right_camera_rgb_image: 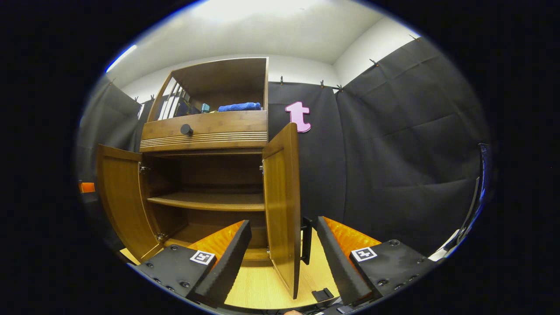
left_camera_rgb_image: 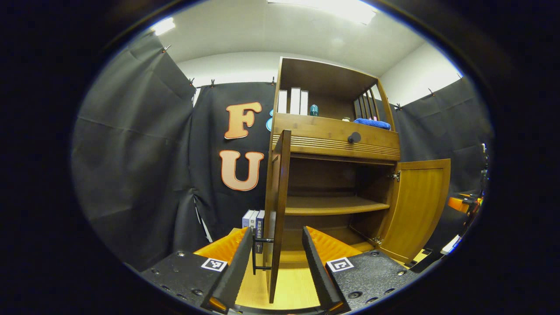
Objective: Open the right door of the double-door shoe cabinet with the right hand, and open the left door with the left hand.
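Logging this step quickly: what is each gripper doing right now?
Left gripper: open, straddling the left door, gripping nothing.
Right gripper: open, straddling the right door, gripping nothing.

Cabinet (left_camera_rgb_image: 332,144) layout
Both doors swung outward (shelf (left_camera_rgb_image: 332,204) between them); towel (left_camera_rgb_image: 372,123) and books (left_camera_rgb_image: 293,101) above the drawer (left_camera_rgb_image: 337,138).

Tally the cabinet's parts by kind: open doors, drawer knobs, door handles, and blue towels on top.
Open doors: 2, left door and right door
Drawer knobs: 1, knob
Door handles: 2, left handle and right handle
Blue towels: 1, towel
Total: 6
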{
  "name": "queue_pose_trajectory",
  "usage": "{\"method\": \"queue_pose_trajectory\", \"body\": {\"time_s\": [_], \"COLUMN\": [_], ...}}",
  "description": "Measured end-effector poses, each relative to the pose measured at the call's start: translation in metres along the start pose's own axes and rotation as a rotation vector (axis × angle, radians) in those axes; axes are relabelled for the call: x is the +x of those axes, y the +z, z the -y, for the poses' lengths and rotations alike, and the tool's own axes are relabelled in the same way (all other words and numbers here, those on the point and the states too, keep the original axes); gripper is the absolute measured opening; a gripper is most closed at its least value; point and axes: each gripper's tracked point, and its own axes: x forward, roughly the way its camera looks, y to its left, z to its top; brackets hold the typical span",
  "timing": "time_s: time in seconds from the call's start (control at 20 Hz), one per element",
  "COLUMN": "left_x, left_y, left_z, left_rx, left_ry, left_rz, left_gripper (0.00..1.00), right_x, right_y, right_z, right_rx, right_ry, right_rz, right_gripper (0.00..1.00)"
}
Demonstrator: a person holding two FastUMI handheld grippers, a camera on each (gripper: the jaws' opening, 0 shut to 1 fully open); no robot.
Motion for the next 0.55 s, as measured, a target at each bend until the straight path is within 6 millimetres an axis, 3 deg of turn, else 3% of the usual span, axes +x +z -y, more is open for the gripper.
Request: {"method": "queue_pose_trajectory", "body": {"time_s": [0.4, 0.45, 0.5, 0.55], "left_x": [0.0027, 0.0041, 0.0044, 0.0048], "left_y": [0.0014, 0.0006, 0.0011, 0.0013], "left_z": [0.0088, 0.0069, 0.0053, 0.0056], "left_rx": [-0.057, -0.055, -0.05, -0.049], "left_ry": [-0.008, 0.0, 0.008, 0.014], "left_rz": [0.0, 0.002, 0.005, 0.01], "left_gripper": [0.96, 0.87, 0.87, 0.87], "right_x": [-0.0069, -0.0069, -0.0054, -0.0048], "right_y": [-0.0061, -0.0064, -0.0073, -0.0081], "right_z": [-0.0016, -0.0014, -0.0002, 0.0009], "right_rx": [0.019, 0.02, 0.021, 0.022], "right_ry": [0.018, 0.019, 0.02, 0.018], "right_rz": [-0.005, -0.004, -0.006, -0.008], "right_gripper": [0.92, 0.92, 0.98, 0.92]}}
